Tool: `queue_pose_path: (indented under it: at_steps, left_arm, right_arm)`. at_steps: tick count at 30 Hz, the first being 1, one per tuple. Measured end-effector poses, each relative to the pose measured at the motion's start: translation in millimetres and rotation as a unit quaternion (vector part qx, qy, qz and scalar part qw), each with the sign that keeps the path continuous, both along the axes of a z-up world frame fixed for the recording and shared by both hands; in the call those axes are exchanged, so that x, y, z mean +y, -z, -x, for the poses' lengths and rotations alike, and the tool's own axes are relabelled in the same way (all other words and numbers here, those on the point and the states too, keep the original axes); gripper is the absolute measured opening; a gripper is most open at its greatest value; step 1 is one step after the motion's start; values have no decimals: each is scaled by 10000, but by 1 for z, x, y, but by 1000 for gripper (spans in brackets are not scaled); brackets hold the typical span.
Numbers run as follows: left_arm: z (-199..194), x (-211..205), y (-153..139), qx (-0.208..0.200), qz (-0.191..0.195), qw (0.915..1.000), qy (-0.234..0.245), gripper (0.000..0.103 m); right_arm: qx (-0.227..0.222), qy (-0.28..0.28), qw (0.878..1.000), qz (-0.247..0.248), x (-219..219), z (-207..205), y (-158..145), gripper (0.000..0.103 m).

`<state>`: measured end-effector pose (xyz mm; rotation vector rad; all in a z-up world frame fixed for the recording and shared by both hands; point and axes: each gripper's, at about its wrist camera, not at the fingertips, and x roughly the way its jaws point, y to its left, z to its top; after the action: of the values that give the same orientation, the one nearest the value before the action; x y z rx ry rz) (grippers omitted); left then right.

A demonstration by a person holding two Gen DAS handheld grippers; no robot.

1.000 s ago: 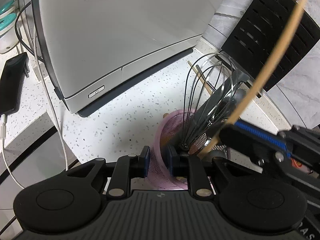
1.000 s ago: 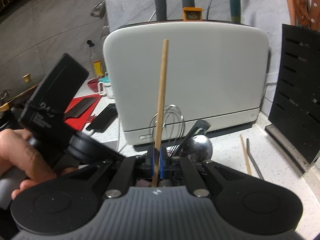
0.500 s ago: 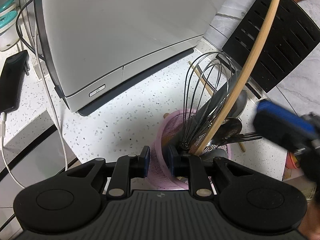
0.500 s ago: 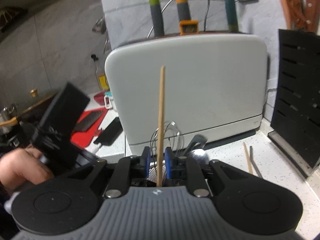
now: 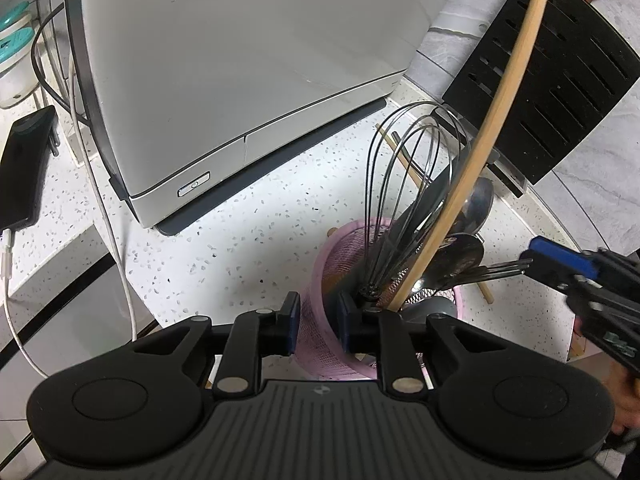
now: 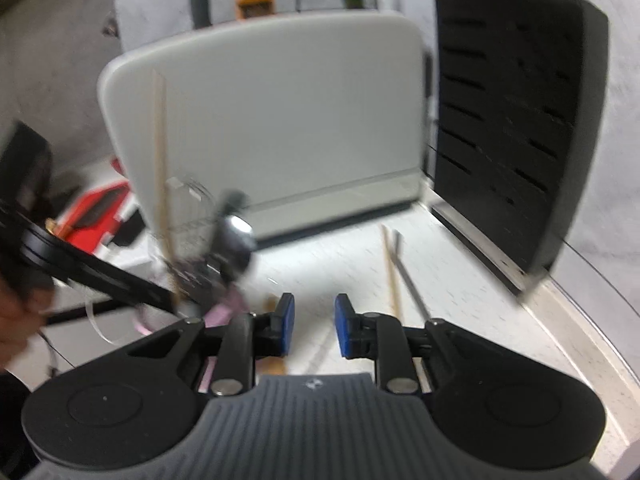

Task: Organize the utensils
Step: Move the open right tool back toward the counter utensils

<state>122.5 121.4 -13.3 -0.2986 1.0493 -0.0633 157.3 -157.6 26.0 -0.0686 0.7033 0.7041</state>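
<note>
A pink mesh utensil holder stands on the speckled counter with a wire whisk, spoons and a long wooden chopstick leaning in it. My left gripper is shut on the holder's near rim. My right gripper is to the right of the holder; its jaws are opening with nothing between them. It also shows at the right edge of the left wrist view as the right gripper. Ahead of it a wooden chopstick and a thin metal rod lie on the counter.
A large white appliance fills the back of the counter. A black slotted knife block stands at the right against the wall. A black phone on a white cable lies far left. A red board sits behind the holder.
The right gripper let go of the long wooden chopstick, which now leans in the holder, and swung away to the right with its jaws parting. The left gripper kept still.
</note>
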Motion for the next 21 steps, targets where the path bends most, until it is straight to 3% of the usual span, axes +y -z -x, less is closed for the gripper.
queue_pose_path:
  at_steps: [4,7,10,13,17,21]
  left_arm:
    - [0,-5,-2,-32,-135,9999,15,18]
    - [0,-3,-2,-22,-110,9999,-19,18]
    - [-1,-3,-2,-17,-99,9999,-33,18]
    - [-1,-3,-1,-6,-98,9999,-40,18]
    - [-1,-2,-2,-2,-82,10000,-29,18]
    - [-2,1,0,1,-25,10000,-7,20]
  right_arm:
    - [6,251,9982,541,-7,-17,32,22]
    - [202,264,9971,686,-7,-23,52,22]
    - [193,18,9967,791,4,-17,62,22]
    - [-85,-116,9948,1005,18,-8,67,25]
    - [-319,101,9912,1280,22,-18,77,25]
    - [-172,317,9921,1201,19,-41,87,25]
